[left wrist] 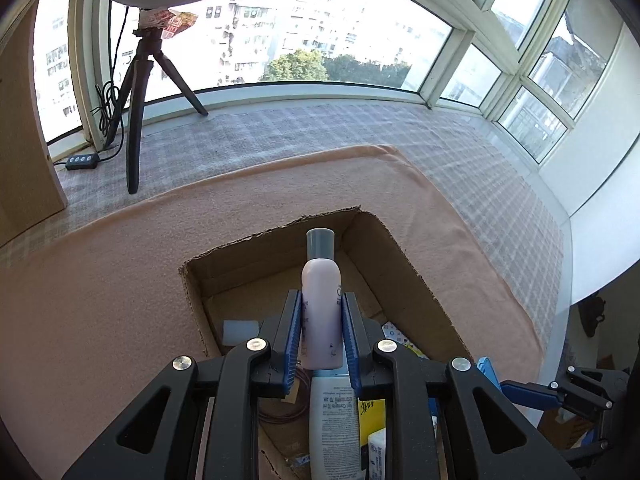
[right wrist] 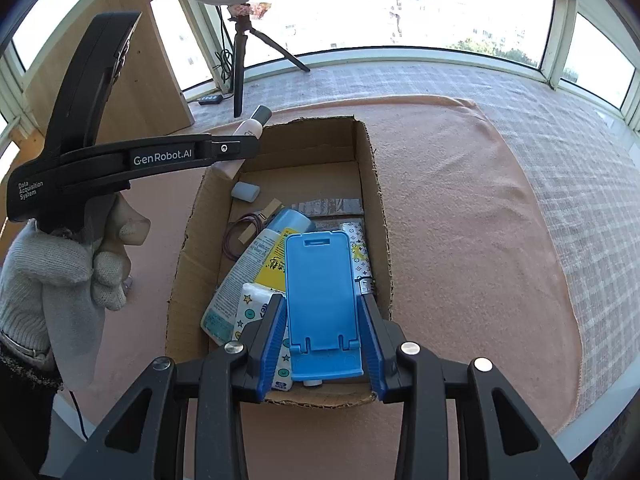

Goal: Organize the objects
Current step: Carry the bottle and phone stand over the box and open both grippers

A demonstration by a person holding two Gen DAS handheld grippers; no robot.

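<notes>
My left gripper (left wrist: pixel 321 312) is shut on a pale pink bottle (left wrist: pixel 322 292) with a grey cap and holds it above the open cardboard box (left wrist: pixel 404 264); the bottle also shows in the right wrist view (right wrist: pixel 250 128), over the box's far left corner. My right gripper (right wrist: pixel 323 320) is shut on a blue phone stand (right wrist: pixel 322 296) and holds it over the near end of the box (right wrist: pixel 370 184). Inside lie a white-blue tube (right wrist: pixel 256 264), a yellow pack (right wrist: pixel 274 264), a star-print tissue pack (right wrist: pixel 252 308), a clothespin (right wrist: pixel 260 220), a hair tie (right wrist: pixel 236 236) and a white cap (right wrist: pixel 245 191).
The box stands on a peach blanket (right wrist: pixel 460 208) over a checked cloth (right wrist: pixel 560 120) by the windows. A ring light on a tripod (right wrist: pixel 240 60) with a cable switch stands at the back left, next to a wooden board (right wrist: pixel 132 80).
</notes>
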